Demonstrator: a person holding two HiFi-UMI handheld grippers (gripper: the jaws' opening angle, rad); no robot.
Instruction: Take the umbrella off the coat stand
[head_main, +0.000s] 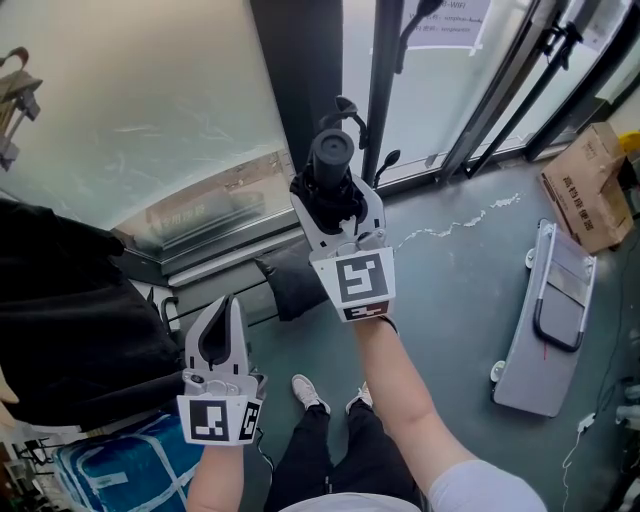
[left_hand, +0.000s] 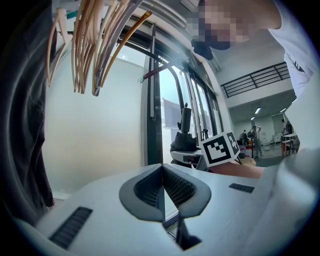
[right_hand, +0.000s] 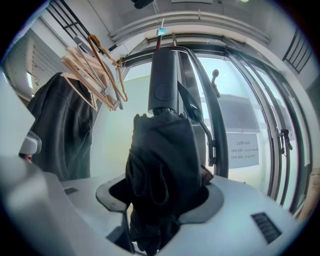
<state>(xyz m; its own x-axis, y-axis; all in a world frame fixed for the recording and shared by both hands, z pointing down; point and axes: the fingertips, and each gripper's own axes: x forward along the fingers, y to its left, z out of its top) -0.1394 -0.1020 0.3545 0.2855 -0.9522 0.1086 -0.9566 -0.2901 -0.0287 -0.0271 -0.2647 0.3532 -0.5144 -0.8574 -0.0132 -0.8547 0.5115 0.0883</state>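
Note:
A folded black umbrella (head_main: 332, 165) stands upright between the jaws of my right gripper (head_main: 336, 205), its round handle on top. In the right gripper view the umbrella's (right_hand: 162, 165) dark fabric fills the gap of the right gripper (right_hand: 161, 196), whose pads press on it from both sides. Just behind it rises the dark pole of the coat stand (head_main: 381, 90), and the coat stand's (right_hand: 209, 117) hooked arms show beside the handle. My left gripper (head_main: 224, 310) hangs lower left, shut and empty; the jaws of the left gripper (left_hand: 164, 186) meet.
A black coat (head_main: 60, 320) and wooden hangers (right_hand: 95, 75) hang at the left. On the floor lie a blue bag (head_main: 110, 470), a folded grey trolley (head_main: 545, 320) and a cardboard box (head_main: 590, 190). Glass walls stand behind the stand.

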